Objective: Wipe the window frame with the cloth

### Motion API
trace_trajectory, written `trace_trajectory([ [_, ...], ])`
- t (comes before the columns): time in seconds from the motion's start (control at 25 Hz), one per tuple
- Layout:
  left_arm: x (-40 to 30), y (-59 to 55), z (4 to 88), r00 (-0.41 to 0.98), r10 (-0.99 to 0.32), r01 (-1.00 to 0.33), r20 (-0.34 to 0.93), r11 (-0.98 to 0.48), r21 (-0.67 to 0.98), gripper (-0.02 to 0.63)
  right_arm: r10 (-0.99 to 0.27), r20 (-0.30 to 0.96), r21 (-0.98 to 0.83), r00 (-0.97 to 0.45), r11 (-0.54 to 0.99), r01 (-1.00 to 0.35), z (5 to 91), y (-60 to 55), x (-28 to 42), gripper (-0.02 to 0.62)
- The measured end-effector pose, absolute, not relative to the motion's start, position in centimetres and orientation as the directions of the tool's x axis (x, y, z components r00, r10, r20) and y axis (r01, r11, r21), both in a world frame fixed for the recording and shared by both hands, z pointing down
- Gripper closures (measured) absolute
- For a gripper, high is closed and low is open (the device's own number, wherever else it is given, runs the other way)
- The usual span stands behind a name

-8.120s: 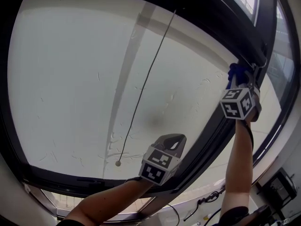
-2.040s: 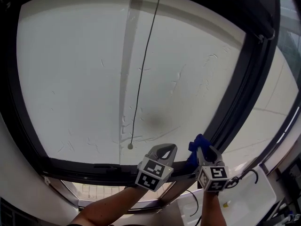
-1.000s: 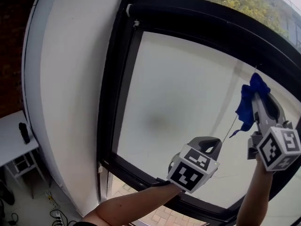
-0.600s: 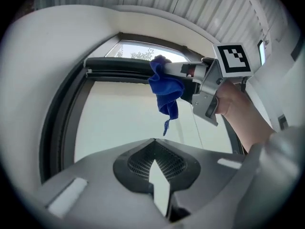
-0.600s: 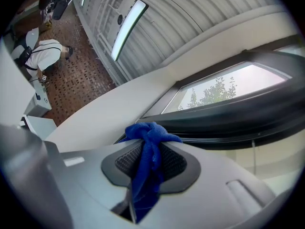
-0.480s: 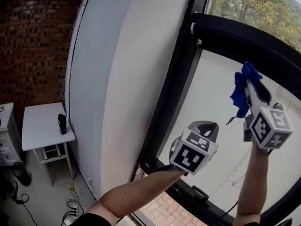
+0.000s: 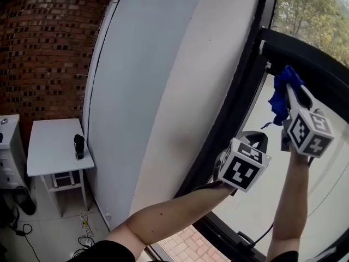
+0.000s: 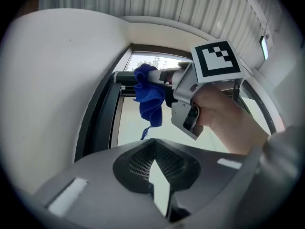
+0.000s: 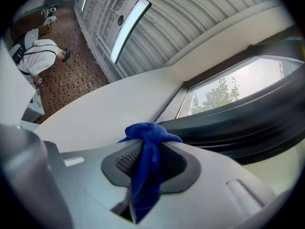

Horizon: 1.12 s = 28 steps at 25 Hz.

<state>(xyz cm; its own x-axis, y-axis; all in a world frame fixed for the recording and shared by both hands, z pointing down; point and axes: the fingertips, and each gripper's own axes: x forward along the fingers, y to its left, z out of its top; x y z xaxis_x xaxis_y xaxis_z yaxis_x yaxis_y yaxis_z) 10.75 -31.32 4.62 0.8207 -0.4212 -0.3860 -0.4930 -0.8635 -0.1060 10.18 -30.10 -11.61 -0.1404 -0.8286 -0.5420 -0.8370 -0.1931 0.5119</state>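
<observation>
Nearest, the left gripper [image 8: 153,159] is raised on an outstretched forearm, its jaws closed tip to tip with nothing between them. It sits low and to the left of the right gripper [image 9: 148,144], which is held higher and farther out. The right jaws are clamped on the blue cloth [image 7: 283,94], which bulges past their tips in a knot while a loose tail hangs below. The knot is right up at the top left corner of the dark window frame [image 7: 235,100], where the upright meets the upper rail. Whether it is actually touching the rail I can't quite tell, as the gripper covers that spot.

The main risk is the hold. Only a narrow fold is pinched, so dragging it hard along the rail could pull the cloth out. If the knot rolls aside, the bare jaw tips would scrape the frame instead. The dangling tail could also catch in the corner joint. With the arm stretched high, pressure may be uneven and patches could be missed.

Left of the frame, a broad white wall [image 7: 163,91] hems in the corner and leaves little room to swing that way. Farther left and low is a small white worktop [image 7: 54,146] carrying a dark object [image 7: 79,145], in front of a brick wall [image 7: 43,48]. Cables [image 7: 84,228] lie on the floor below. Beyond the glass [image 7: 322,162] stand trees [image 7: 311,15].
</observation>
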Motion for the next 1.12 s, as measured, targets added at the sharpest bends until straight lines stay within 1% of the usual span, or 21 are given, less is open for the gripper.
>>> trace_trajectory([
  [0.12,10.9,-33.1,3.7,0.812,-0.432,-0.509,-0.393,-0.854,-0.111,0.613,-0.820,-0.554,0.520,-0.144,-0.205,-0.829,-12.7,-32.5,10.3,0.496],
  [0.24,11.6,-34.6,3.3,0.816,-0.431,-0.510,-0.385,-0.851,-0.126,0.614,-0.824,-0.556,0.520,-0.108,-0.244,-0.819,-13.4,-34.5,10.6,0.497],
  [0.36,11.4,-35.9,4.3,0.827,-0.422,-0.493,-0.372,-0.862,-0.120,0.614,-0.818,-0.569,0.504,-0.081,-0.269,-0.821,-13.2,-36.8,11.0,0.495],
  [0.52,11.1,-37.6,5.3,0.823,-0.439,-0.507,-0.361,-0.854,-0.117,0.612,-0.805,-0.591,0.490,-0.056,-0.303,-0.818,-13.4,-39.2,12.0,0.495],
  [0.68,10.1,-37.6,6.0,0.823,-0.441,-0.513,-0.358,-0.847,-0.137,0.614,-0.816,-0.578,0.553,-0.008,-0.385,-0.739,-13.3,-40.2,10.1,0.495],
  [0.8,10.0,-37.6,7.1,0.826,-0.436,-0.509,-0.358,-0.849,-0.139,0.614,-0.805,-0.593,0.575,0.022,-0.442,-0.689,-12.9,-40.6,9.6,0.495],
  [1.12,10.7,-37.8,7.8,0.831,-0.431,-0.504,-0.352,-0.851,-0.147,0.614,-0.803,-0.596,0.621,0.013,-0.472,-0.625,-12.3,-40.5,9.7,0.497],
])
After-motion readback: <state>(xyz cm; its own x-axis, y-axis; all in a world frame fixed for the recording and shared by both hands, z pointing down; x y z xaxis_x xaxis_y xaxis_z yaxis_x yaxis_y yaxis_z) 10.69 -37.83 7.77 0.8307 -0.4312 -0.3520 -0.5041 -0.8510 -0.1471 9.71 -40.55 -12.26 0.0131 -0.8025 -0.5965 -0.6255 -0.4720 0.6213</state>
